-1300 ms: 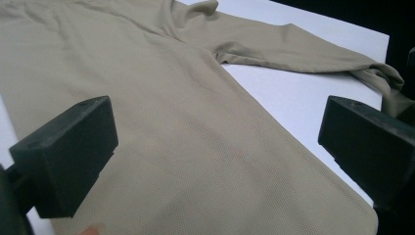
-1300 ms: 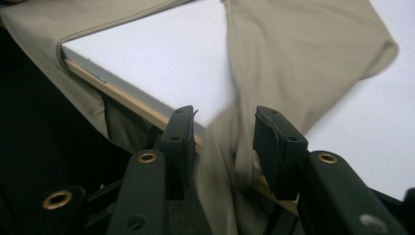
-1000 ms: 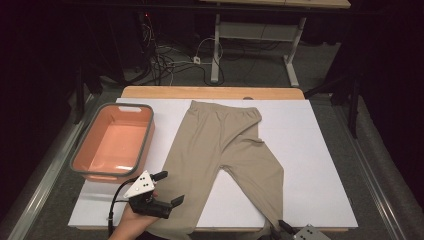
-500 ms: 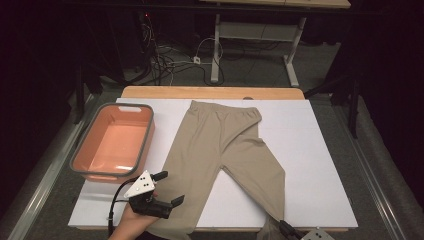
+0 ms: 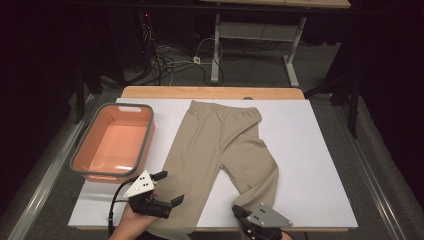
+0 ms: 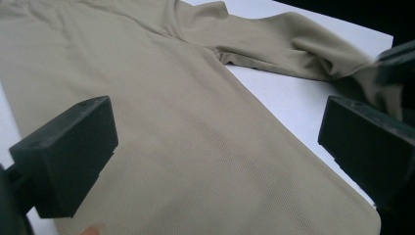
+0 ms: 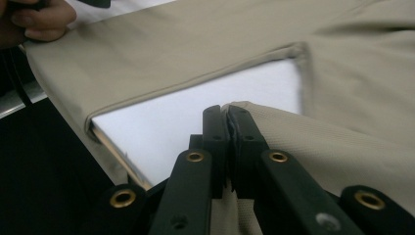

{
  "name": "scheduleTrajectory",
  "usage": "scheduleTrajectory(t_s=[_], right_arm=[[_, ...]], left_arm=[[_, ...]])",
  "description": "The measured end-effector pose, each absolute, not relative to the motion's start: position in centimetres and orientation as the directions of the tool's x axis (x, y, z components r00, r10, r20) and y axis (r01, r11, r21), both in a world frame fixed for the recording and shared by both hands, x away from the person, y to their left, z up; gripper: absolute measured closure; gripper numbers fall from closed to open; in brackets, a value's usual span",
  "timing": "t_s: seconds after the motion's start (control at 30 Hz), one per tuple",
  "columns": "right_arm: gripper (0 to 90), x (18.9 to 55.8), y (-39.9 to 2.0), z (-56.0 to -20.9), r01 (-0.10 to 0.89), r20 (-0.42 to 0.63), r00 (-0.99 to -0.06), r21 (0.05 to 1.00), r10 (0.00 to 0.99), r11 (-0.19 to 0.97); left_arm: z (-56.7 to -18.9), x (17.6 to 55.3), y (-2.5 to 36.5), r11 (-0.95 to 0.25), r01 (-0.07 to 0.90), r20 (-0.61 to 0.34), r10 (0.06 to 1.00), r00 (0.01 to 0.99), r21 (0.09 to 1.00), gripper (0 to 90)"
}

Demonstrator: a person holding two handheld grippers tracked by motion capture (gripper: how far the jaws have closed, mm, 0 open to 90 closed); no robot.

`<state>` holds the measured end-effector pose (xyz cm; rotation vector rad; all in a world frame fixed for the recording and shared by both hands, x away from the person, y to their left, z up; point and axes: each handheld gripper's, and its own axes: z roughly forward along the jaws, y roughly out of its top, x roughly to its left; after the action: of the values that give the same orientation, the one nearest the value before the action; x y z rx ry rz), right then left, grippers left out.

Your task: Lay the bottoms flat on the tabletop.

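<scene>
Beige trousers (image 5: pixel 220 150) lie flat on the white surface (image 5: pixel 320 165), centre of the high view, waistband toward the top of the frame, both legs running down toward the bottom edge. The leg at picture left hangs a little over the near edge of the surface. The leg at picture right bends and ends at lower centre-right.

Right gripper (image 5: pixel 239 214), bottom centre-right of the high view: jaws pressed together on the hem of that right-hand leg. The right gripper view shows fabric (image 7: pixel 313 147) pinched between the closed jaws, with white surface bare beyond them.

Left gripper (image 5: pixel 169 189), lower left of centre: jaws spread wide, poised over the other leg, nothing between them. In the left gripper view the cloth (image 6: pixel 195 147) lies smooth between the two black pads, untouched.

Orange tub (image 5: pixel 142 145) sits at left, just beside the trousers, nothing in it.

Judged progress: early. One hem is gripped; no fold is made, the garment is fully spread out. Left to do, as it looks: grip the second leg, fold, and probably place the trousers in the tub.
</scene>
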<state>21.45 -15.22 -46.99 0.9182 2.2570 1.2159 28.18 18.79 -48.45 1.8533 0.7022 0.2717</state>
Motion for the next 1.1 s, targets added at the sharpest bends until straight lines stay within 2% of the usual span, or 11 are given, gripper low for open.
scheduleTrajectory(t_s=[0.13,0.3,0.4,0.63,0.7,0.8,0.9,0.93,1.0,1.03,1.1], right_arm=[[81.7,22.8,-14.3,-47.6,0.373,-0.036,-0.705,0.83,0.708,0.414],[74.4,22.4,-17.3,-46.1,0.38,-0.024,-0.667,0.849,0.744,0.368],[74.3,21.7,-20.0,-45.5,0.391,-0.029,-0.625,0.853,0.78,0.345],[74.6,20.0,-24.6,-47.0,0.456,-0.009,-0.554,0.833,0.833,0.312],[74.5,19.6,-25.1,-47.4,0.462,-0.004,-0.545,0.833,0.838,0.304],[74.4,19.3,-25.6,-47.7,0.463,0.007,-0.538,0.838,0.843,0.288],[74.3,19.0,-25.9,-47.9,0.462,0.006,-0.539,0.839,0.842,0.289],[74.3,18.9,-25.9,-47.9,0.46,0.003,-0.541,0.838,0.841,0.292],[74.3,18.8,-26.0,-47.8,0.46,0.008,-0.539,0.841,0.843,0.286],[74.3,18.8,-26.1,-47.8,0.458,0.012,-0.538,0.843,0.843,0.281],[74.4,18.8,-26.1,-47.7,0.457,0.017,-0.536,0.847,0.844,0.273]], left_arm=[[-48.4,28.1,18.8,-0.242,0.337,-0.138,0.589,0.796,0.91,0.7],[-48.0,27.9,18.2,-0.279,0.353,-0.127,0.596,0.793,0.893,1.8],[-47.2,27.3,16.9,-0.284,0.337,-0.133,0.554,0.822,0.898,9.9],[-45.7,24.3,10.2,-0.354,0.307,-0.139,0.427,0.894,0.883,47.6],[-45.8,23.3,7.7,-0.401,0.272,-0.113,0.376,0.92,0.875,52.5],[-47.0,22.2,4.3,-0.452,0.251,-0.105,0.324,0.94,0.856,52.6],[-48.5,21.8,1.7,-0.579,0.2,0.004,0.331,0.944,0.79,51.0],[-49.0,22.0,1.3,-0.594,0.208,0.001,0.332,0.943,0.777,51.5],[-49.6,21.9,0.9,-0.601,0.196,0.042,0.358,0.933,0.775,60.0],[-49.6,21.8,0.9,-0.61,0.179,0.074,0.366,0.928,0.772,70.1],[-49.4,22.1,1.1,-0.6,0.199,0.045,0.367,0.929,0.775,79.9]])
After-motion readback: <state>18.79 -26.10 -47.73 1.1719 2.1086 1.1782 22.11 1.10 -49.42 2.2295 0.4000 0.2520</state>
